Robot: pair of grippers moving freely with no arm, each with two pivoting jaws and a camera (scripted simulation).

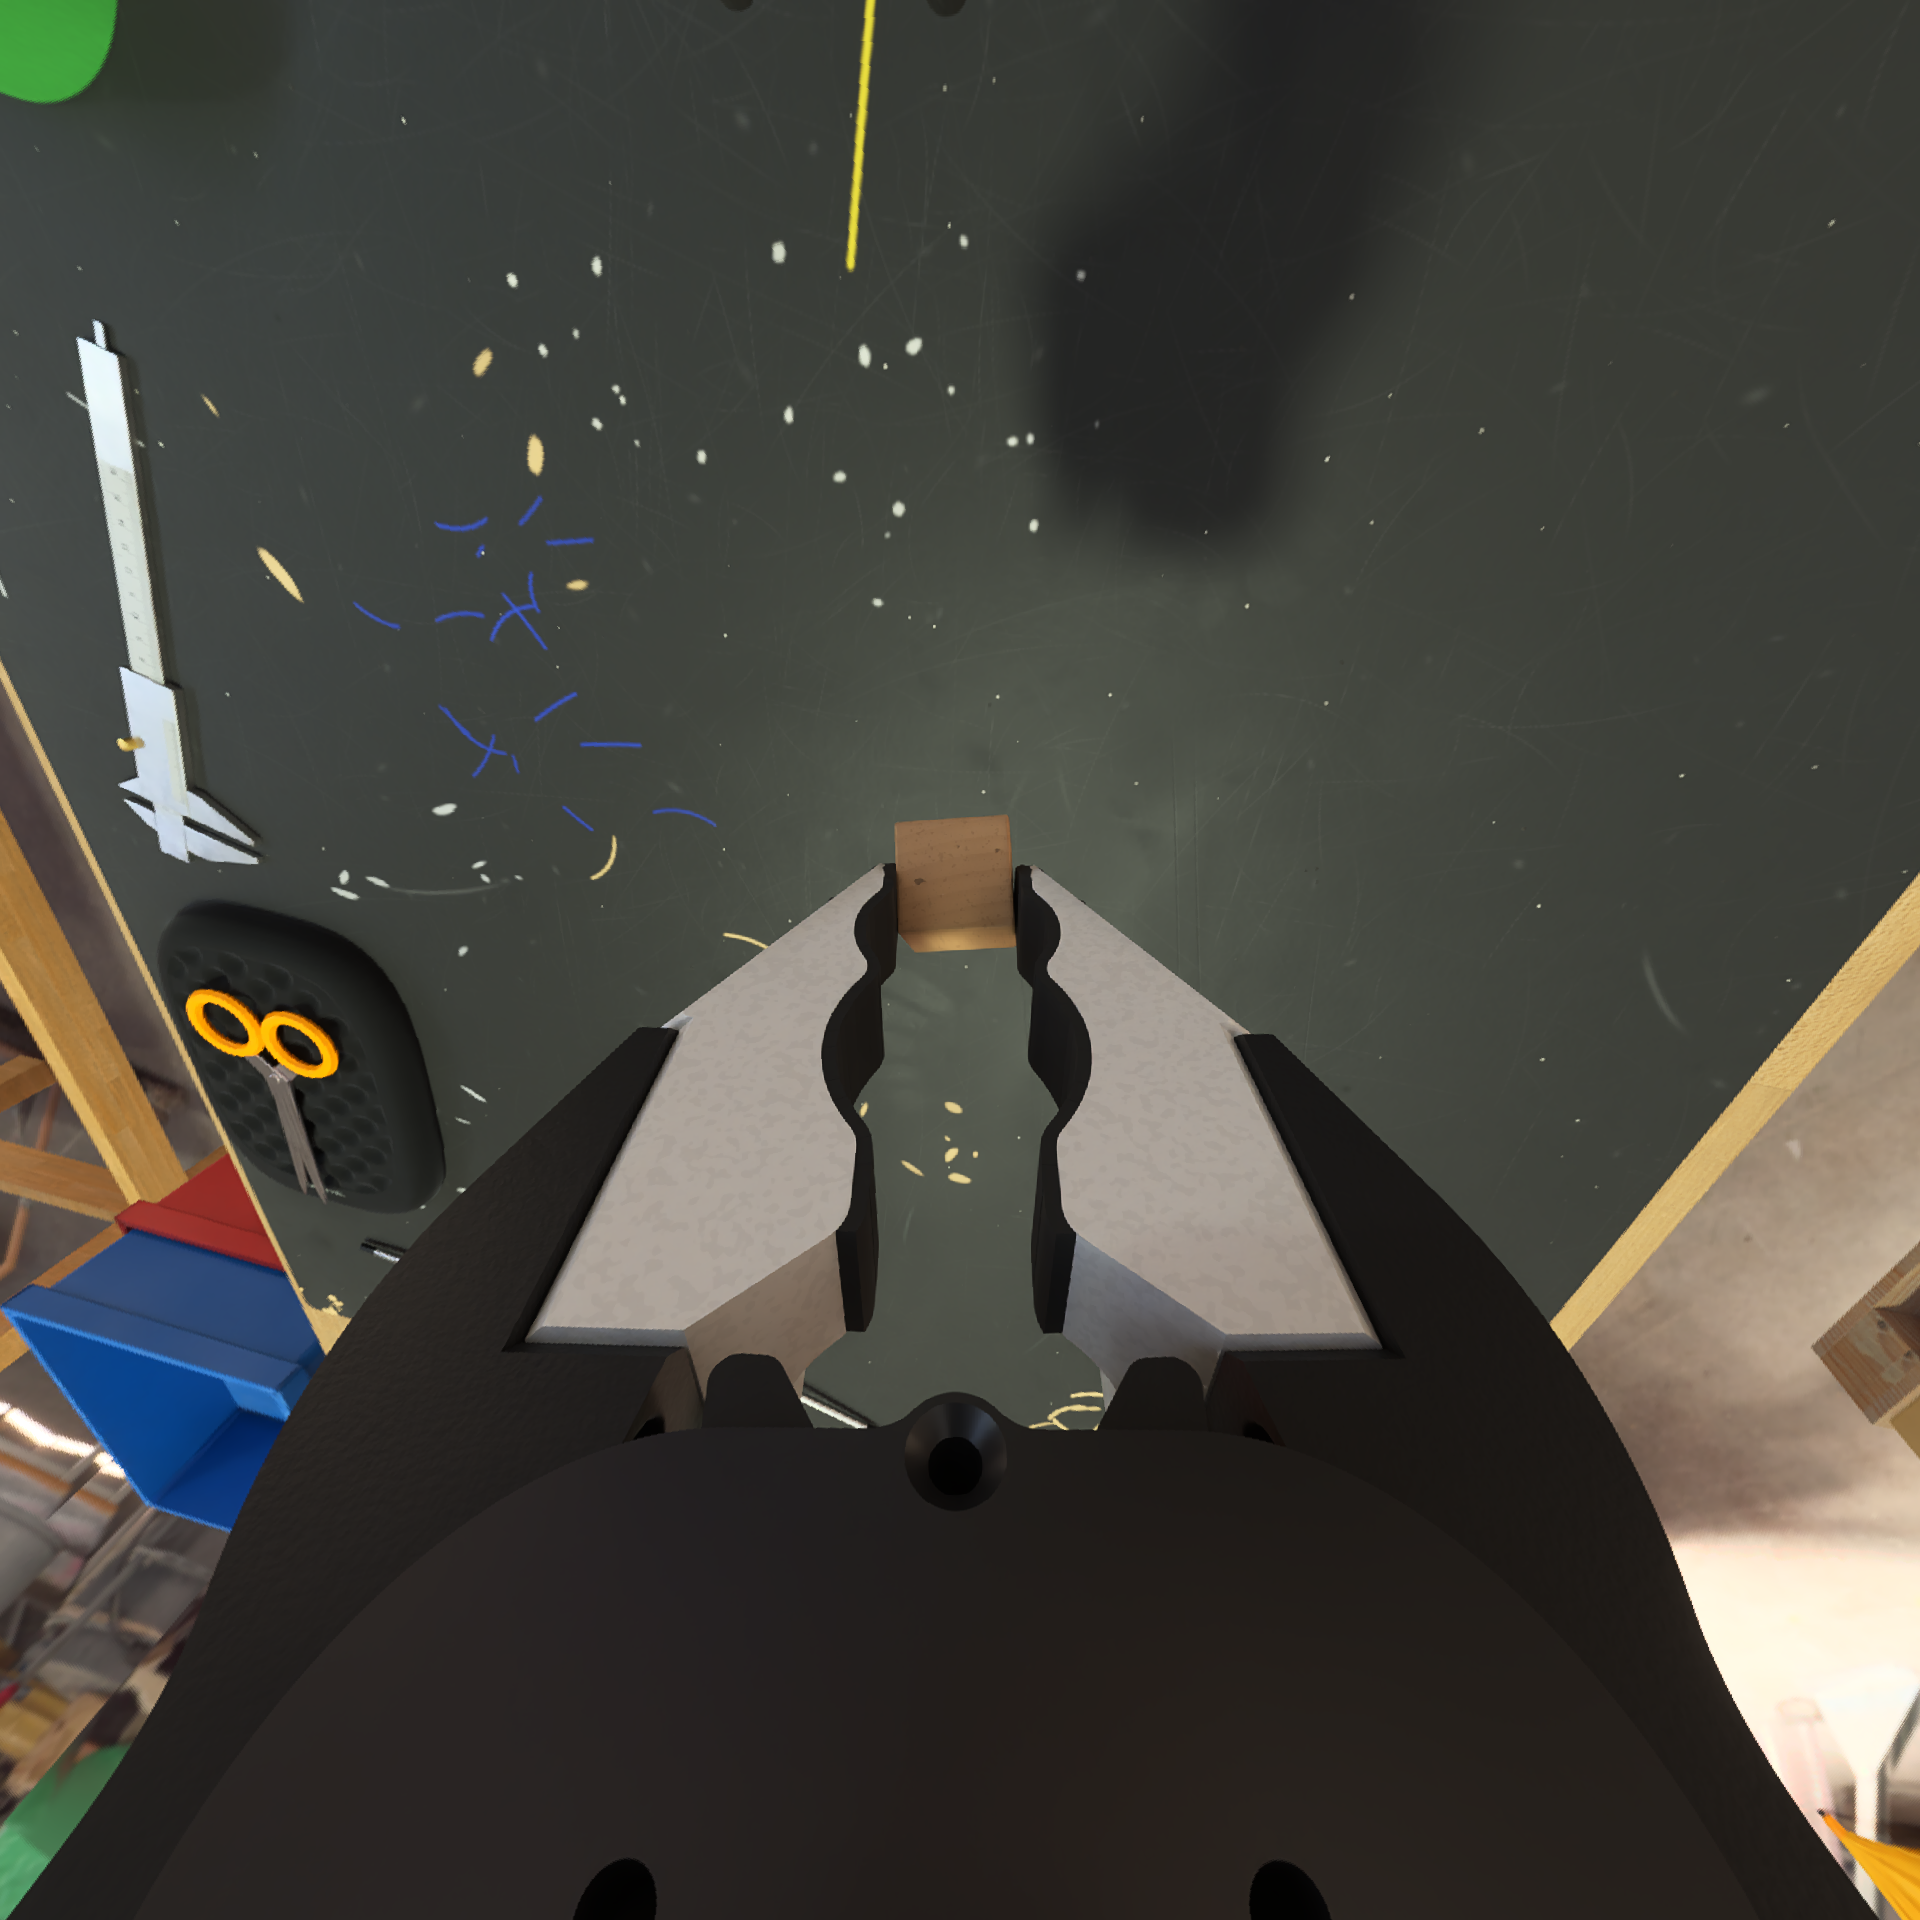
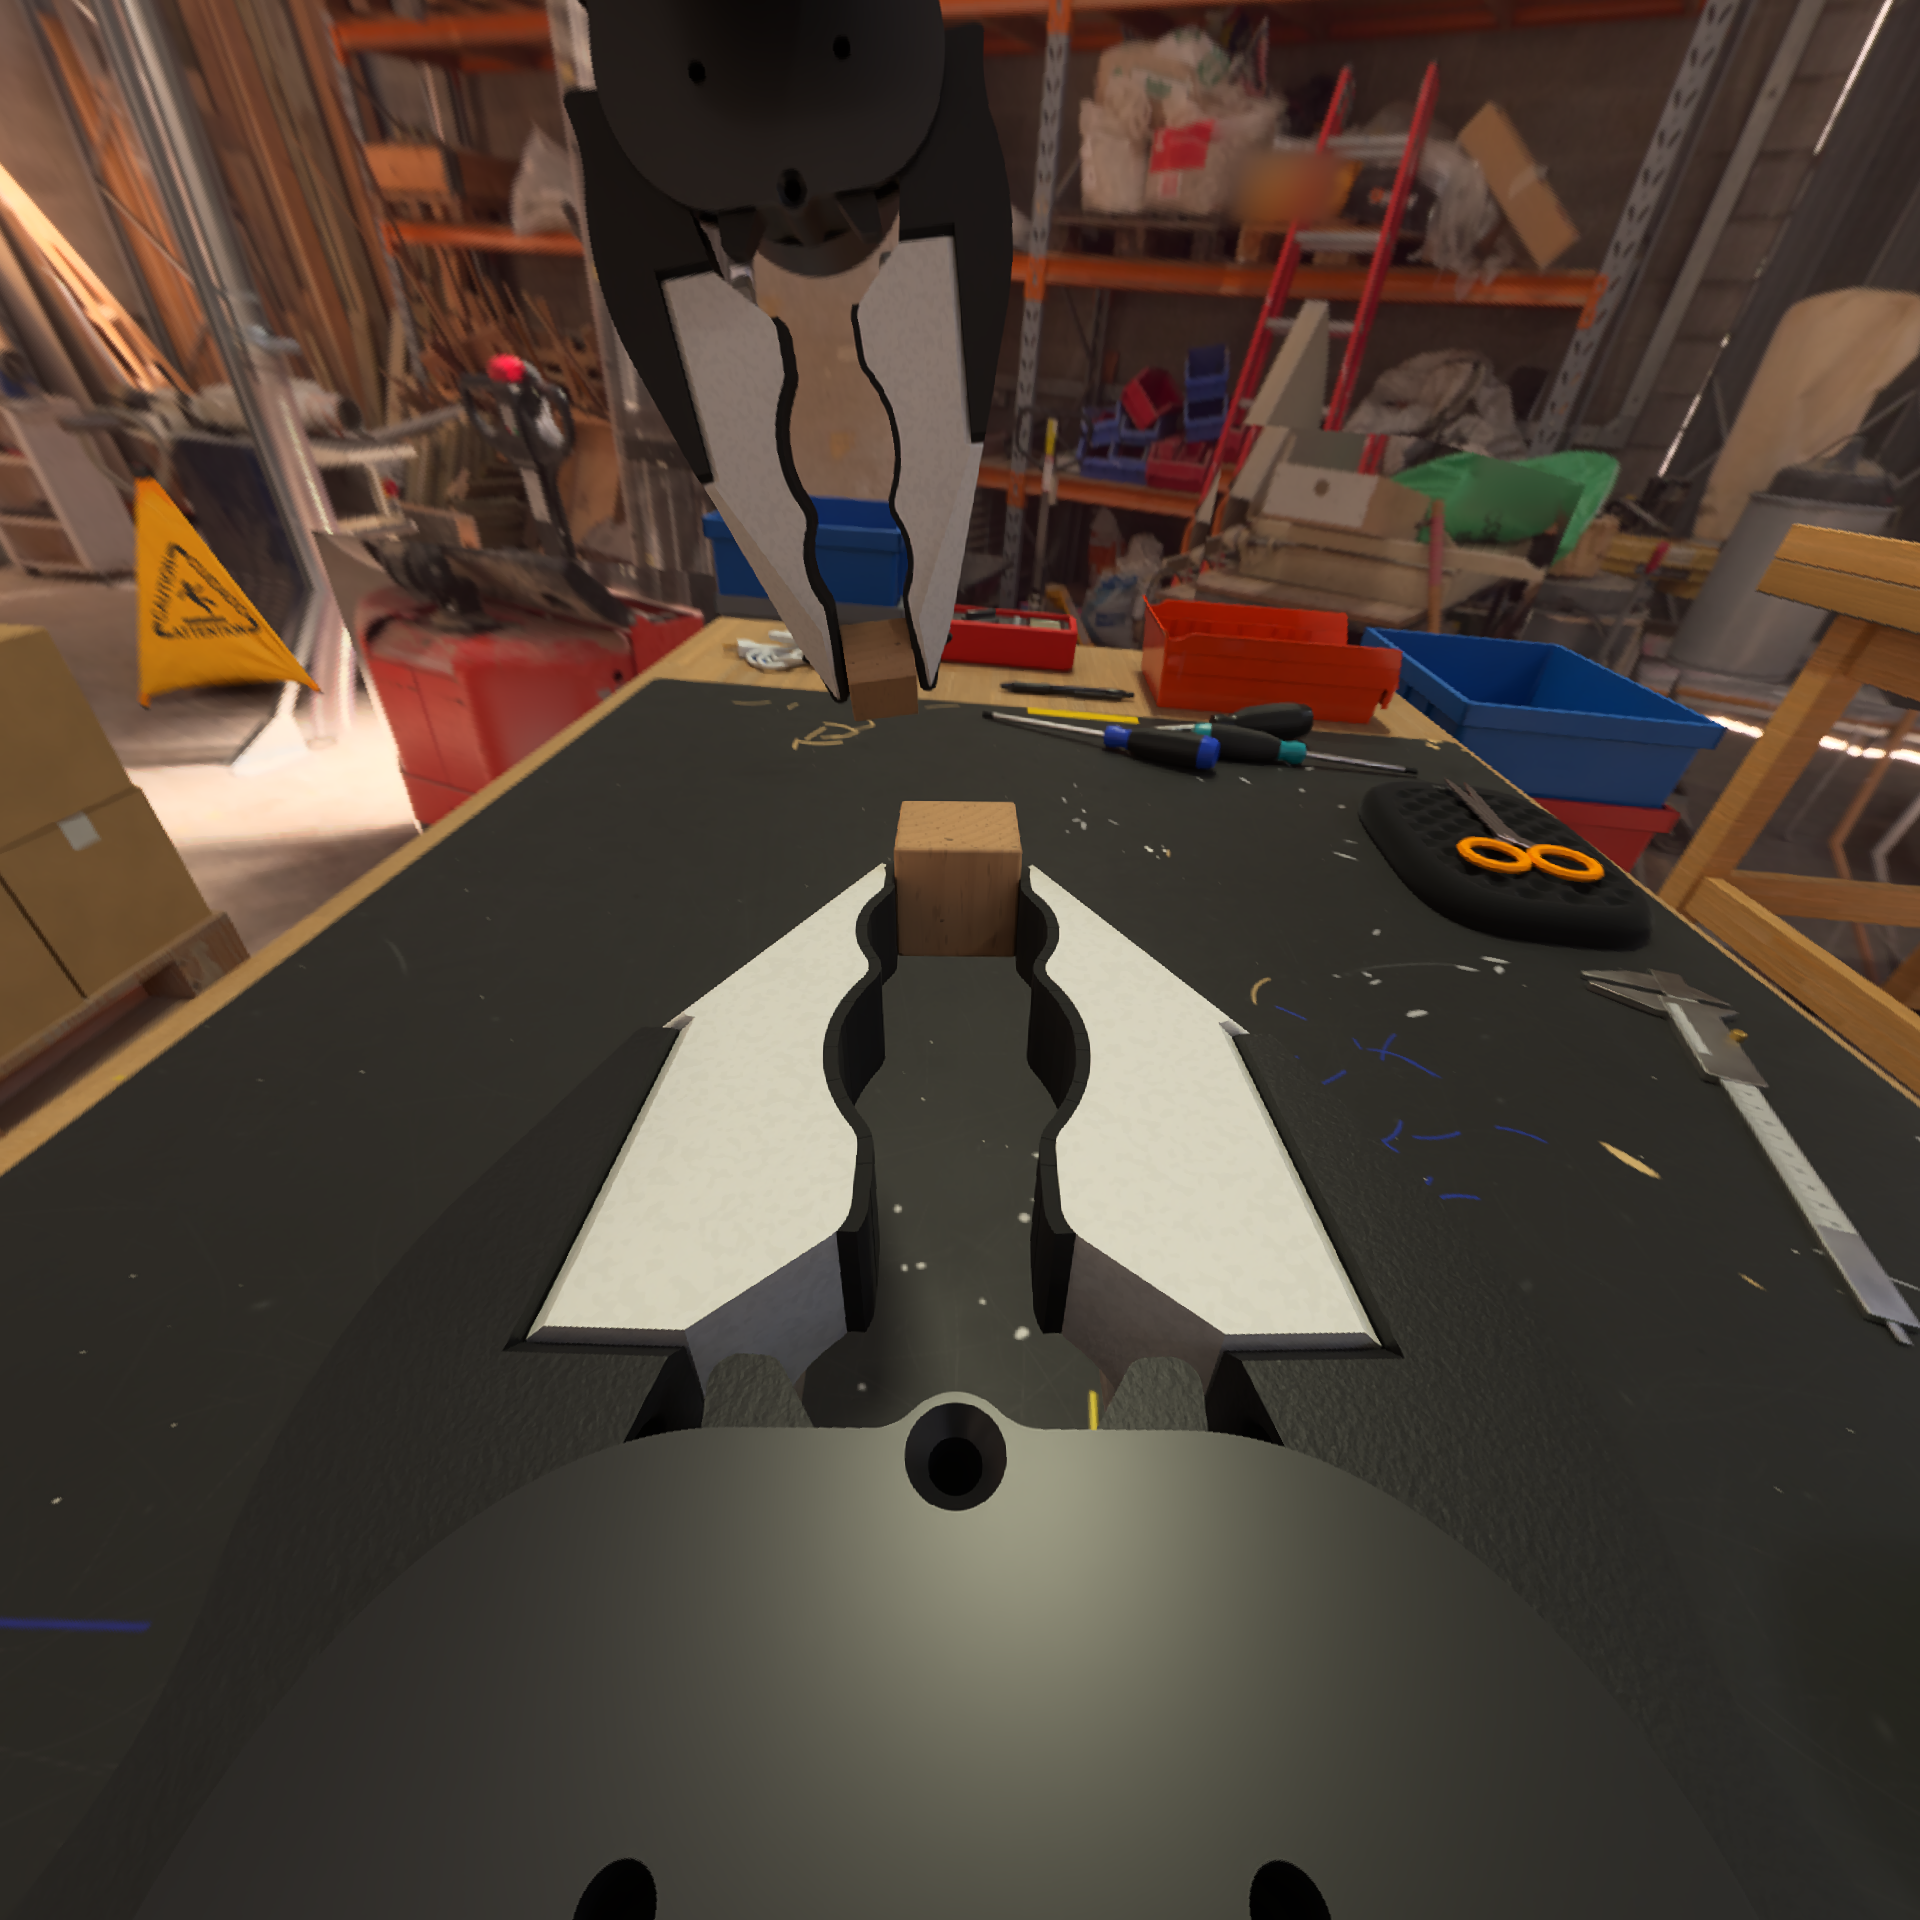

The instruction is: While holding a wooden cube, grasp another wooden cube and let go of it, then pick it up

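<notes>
Now cube (image 2: 954, 878) between right claw (image 2: 956, 883) tips

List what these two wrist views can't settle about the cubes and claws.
- Left wrist view: underside of the wooden cube faces away; the view alone doesn't show its clearance above the mat.
- Left wrist view: right claw out of frame; only a soft shadow.
- Right wrist view: whether the second cube rests on the mat is hidden by the right claw.
- Right wrist view: left claw cut off by the top edge.

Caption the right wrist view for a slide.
Right gripper and left gripper each clamp a wooden cube above the workbench.
</notes>
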